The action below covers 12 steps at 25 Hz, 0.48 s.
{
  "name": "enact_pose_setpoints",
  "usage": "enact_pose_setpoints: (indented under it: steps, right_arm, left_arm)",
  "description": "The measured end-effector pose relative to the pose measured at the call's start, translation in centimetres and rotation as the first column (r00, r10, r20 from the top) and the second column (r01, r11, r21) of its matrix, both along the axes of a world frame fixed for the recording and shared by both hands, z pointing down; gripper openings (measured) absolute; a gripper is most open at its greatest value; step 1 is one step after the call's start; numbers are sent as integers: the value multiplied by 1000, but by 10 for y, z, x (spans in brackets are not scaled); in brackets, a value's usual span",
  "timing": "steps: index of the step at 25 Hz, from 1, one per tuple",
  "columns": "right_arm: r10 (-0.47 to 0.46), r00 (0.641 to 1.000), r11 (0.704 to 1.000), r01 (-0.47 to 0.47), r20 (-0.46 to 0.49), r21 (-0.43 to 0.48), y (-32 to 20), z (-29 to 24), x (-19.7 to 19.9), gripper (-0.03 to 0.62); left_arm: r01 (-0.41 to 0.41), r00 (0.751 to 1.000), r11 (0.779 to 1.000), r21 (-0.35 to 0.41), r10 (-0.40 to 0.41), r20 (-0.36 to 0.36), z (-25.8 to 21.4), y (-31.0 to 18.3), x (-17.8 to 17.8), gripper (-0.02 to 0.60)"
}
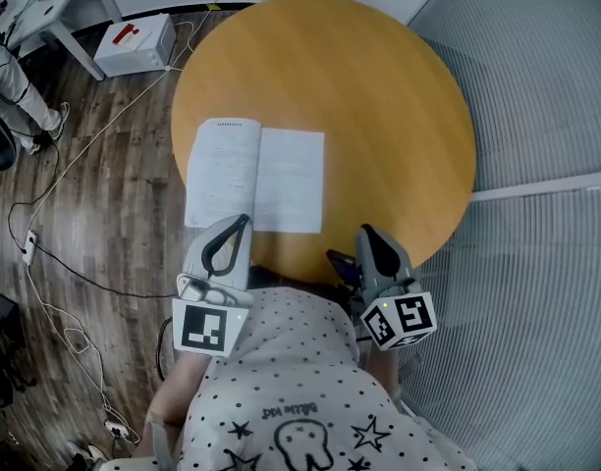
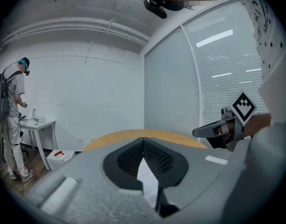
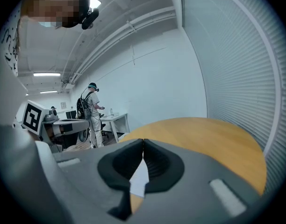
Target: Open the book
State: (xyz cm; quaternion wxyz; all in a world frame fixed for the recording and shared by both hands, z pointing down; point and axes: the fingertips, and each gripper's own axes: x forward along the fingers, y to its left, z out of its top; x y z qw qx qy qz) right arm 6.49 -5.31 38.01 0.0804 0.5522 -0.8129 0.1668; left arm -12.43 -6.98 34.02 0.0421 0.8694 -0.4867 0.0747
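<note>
- The round wooden table [image 1: 379, 96] fills most of my head view, and the greater part of its top is bare
- The book [image 1: 256, 175] lies on the table's left half, close to the near rim. It is spread flat with two white printed pages face up and the spine running away from me. From how it lies, I judge the opening itself done and only the finish left
- My left gripper [image 1: 244, 220] has its jaws closed tip to tip. Its own view shows only the page beyond the gap under the tips, so it pinches nothing. From the head view the tip sits over the near edge of the left page, just beside the spine. I cannot tell whether it touches the paper or hovers just above it
- My right gripper [image 1: 364, 230] is also closed and empty. It sits by the table's near rim, to the right of the book and apart from it, with the right page's corner showing past its jaws
- What I think the next move calls for is a clean lift of the left tip off the page, straight up rather than sideways, so a closed jaw does not drag or flip a leaf. If the left page tends to spring up, a light press near the spine would settle it first
- On the floor beyond the table stands a white box [image 1: 136, 44], well clear of my work
</note>
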Motion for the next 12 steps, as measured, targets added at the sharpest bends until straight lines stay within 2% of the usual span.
enact_pose_setpoints:
  steps: [12]
  right_arm:
    - [5,1000,1000,-5,-2,11,-3,-5,3,5]
  left_arm:
    - [6,1000,1000,-16,-6,-11,-1,-2,1,11]
